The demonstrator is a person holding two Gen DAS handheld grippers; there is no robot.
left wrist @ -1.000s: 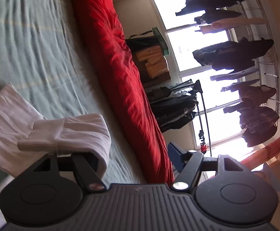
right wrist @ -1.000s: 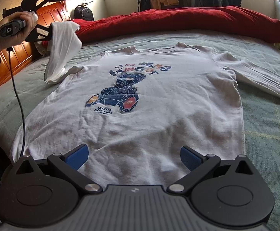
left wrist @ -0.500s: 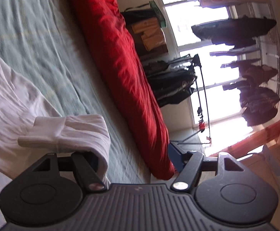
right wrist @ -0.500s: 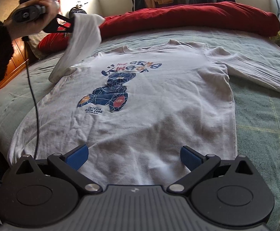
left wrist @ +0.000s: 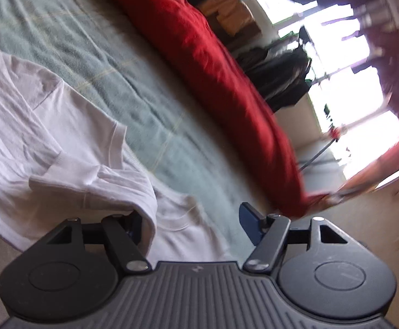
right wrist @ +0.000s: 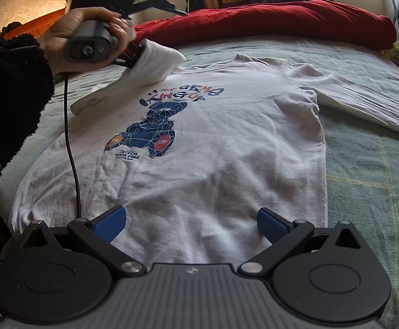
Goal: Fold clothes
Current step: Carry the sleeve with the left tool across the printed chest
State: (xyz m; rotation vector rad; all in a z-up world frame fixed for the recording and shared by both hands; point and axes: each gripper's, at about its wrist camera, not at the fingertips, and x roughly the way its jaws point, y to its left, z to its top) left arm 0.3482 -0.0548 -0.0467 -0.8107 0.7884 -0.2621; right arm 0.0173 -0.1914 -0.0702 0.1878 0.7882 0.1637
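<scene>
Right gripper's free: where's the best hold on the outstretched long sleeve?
Probably the cuff end of the long sleeve, approached from above on the right side. It lies flat on the green blanket, pointing away from the shirt body, so the thin end lifts and folds inward easily.

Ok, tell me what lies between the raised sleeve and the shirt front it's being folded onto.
Nothing visible. The sleeve hangs draped over one finger of the left gripper, above the shirt's chest print; the fabric below it is bare apart from the gripper's dangling cable.

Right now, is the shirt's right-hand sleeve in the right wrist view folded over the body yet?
No, that sleeve lies stretched out flat on the green bedspread, beside the shirt.
</scene>
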